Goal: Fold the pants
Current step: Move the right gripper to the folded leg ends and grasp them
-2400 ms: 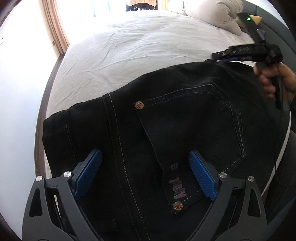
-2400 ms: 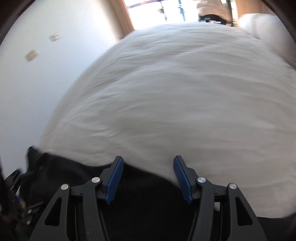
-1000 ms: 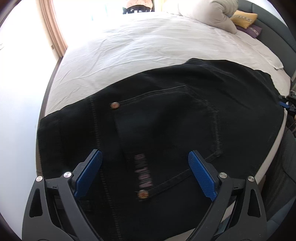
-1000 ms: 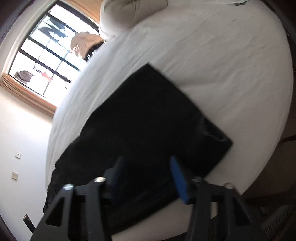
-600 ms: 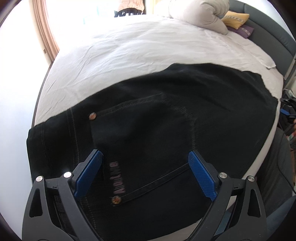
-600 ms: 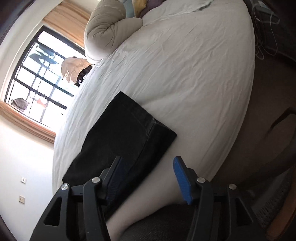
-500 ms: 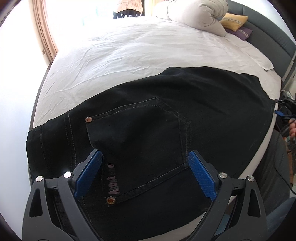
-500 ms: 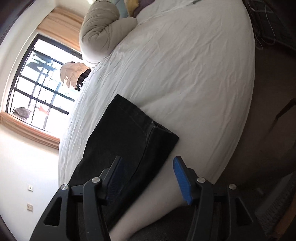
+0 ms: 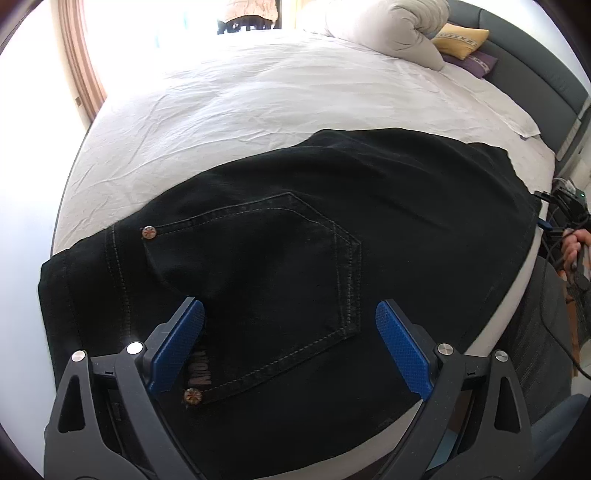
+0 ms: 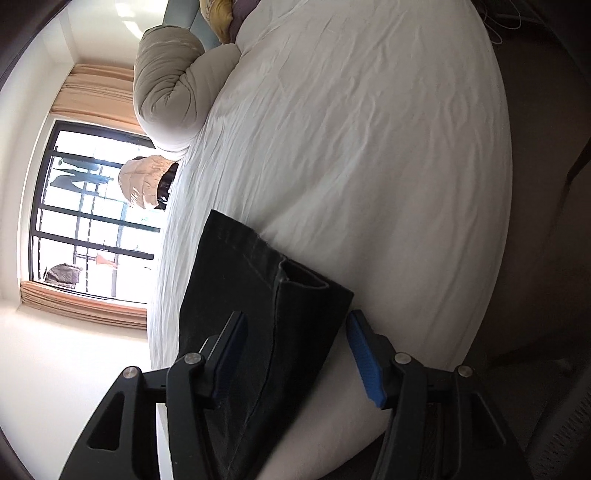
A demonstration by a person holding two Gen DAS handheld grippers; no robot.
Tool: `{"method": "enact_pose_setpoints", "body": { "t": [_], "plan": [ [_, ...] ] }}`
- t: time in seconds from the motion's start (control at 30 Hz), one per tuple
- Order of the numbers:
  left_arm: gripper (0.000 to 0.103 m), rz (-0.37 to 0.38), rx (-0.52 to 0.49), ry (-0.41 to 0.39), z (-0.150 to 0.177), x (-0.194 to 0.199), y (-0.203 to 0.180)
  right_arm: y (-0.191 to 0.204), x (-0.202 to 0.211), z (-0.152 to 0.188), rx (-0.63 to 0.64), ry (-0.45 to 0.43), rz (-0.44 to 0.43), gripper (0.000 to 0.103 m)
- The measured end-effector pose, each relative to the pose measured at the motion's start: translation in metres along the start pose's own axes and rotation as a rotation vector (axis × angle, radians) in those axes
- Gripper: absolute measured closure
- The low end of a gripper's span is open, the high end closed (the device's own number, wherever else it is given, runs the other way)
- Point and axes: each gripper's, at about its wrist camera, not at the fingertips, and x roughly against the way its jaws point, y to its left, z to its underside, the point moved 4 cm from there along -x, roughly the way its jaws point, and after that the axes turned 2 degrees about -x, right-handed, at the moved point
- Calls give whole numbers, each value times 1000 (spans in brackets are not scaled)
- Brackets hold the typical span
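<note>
Black denim pants lie flat along the near edge of a white bed, back pocket up, waist end at the left. My left gripper is open and empty, hovering over the back pocket. In the right wrist view the leg cuffs lie at the bed's edge. My right gripper is open and empty just above the cuff end. The right gripper also shows in the left wrist view, held in a hand at the far right.
A rolled grey duvet and yellow and purple pillows sit at the head of the bed by a dark headboard. A window with curtains is behind. A white wall lies left. Cables hang at the right.
The left gripper has pulled back and shifted, so more of the pants shows. The right gripper has left the waist and swung to the cuff end of the legs.
</note>
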Motion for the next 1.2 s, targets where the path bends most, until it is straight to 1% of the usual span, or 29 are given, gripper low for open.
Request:
{"method": "enact_pose_setpoints", "body": {
  "t": [0.03, 0.13, 0.3, 0.4, 0.47, 0.53, 0.6, 0.7, 0.87, 1.07, 1.2],
  "plan": [
    [7, 15, 0, 5, 1, -1, -2, -3, 2, -1, -6, 0, -5, 43],
    [7, 27, -12, 12, 3, -4, -9, -2, 0, -6, -15, -1, -9, 43],
    [7, 45, -27, 3, 1, -2, -17, -2, 1, -8, -14, -1, -13, 44],
    [7, 61, -17, -3, -3, 0, -20, -3, 1, -11, -30, -6, -14, 50],
    [7, 68, -11, -4, -5, 1, -21, -3, 1, -13, -39, -7, -20, 61],
    [7, 77, -8, -3, -6, 1, -22, -1, -1, -13, -47, 4, -41, 67],
    [7, 85, -5, -2, -7, 0, -25, 2, -5, -12, -55, 12, -58, 67],
    [7, 92, -1, 2, -8, -1, -26, 2, -12, -13, -61, 12, -60, 68],
    [7, 106, 30, 20, -6, -7, -23, -5, -15, -17, -96, 6, -98, 76],
    [7, 122, 77, 23, -6, -10, -18, -1, -14, -15, -84, -6, -113, 80],
    [7, 146, 139, 35, -7, -14, -10, 10, -12, -13, -41, -22, -95, 82]
  ]
}}
